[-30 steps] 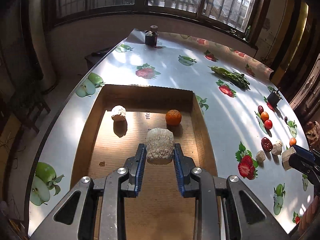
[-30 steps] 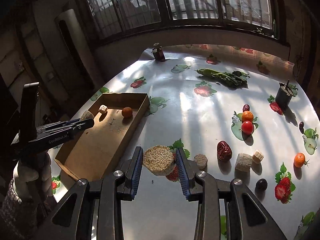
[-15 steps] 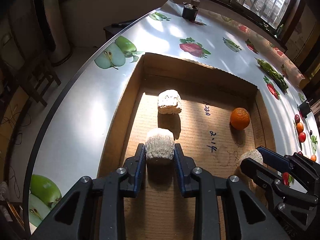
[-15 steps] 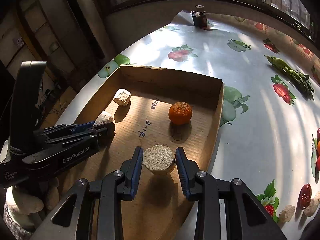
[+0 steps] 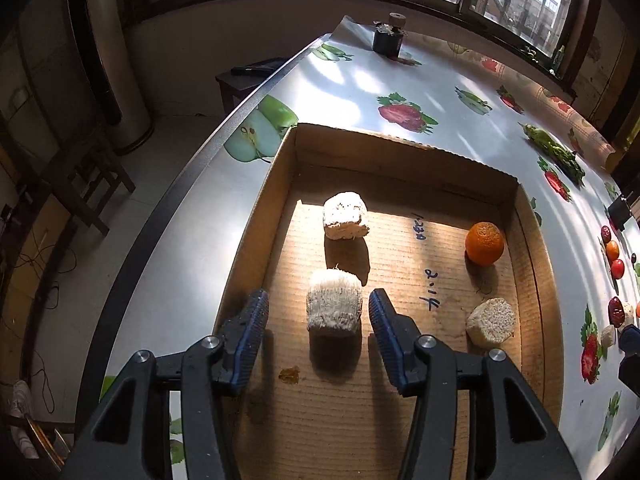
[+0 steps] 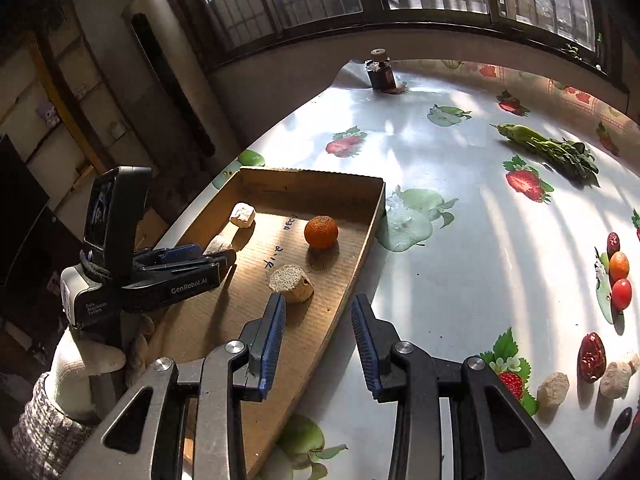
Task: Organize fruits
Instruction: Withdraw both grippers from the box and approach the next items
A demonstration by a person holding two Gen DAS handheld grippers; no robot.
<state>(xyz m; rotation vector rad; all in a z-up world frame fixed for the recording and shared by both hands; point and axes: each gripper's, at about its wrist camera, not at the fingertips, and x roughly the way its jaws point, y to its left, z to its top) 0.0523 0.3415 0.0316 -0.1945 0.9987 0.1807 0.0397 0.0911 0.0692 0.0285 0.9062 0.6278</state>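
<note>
A shallow cardboard box point(image 5: 400, 148) point(image 6: 360, 240) lies on the table. In it are an orange point(image 5: 484, 243) point(image 6: 321, 232), a far pale chunk point(image 5: 345, 215) point(image 6: 242, 214), a near pale chunk point(image 5: 334, 306) and a round pale piece point(image 5: 490, 321) point(image 6: 291, 277). My left gripper point(image 5: 318, 312) is open, its jaws either side of the near chunk without touching it. My right gripper point(image 6: 319, 320) is open and empty, over the box's right wall just behind the round piece. The left gripper also shows in the right wrist view point(image 6: 188, 258).
Loose fruits and pale pieces lie on the fruit-print tablecloth at the right point(image 6: 618, 276) point(image 6: 591, 357) point(image 5: 614, 264). Green vegetables point(image 6: 548, 148) lie further back. A small dark jar point(image 6: 380, 74) stands at the far edge. The table edge point(image 5: 168, 216) runs along the box's left side.
Both grippers have opened and released their pieces onto the box floor. The right gripper has drawn back towards the box's right wall.
</note>
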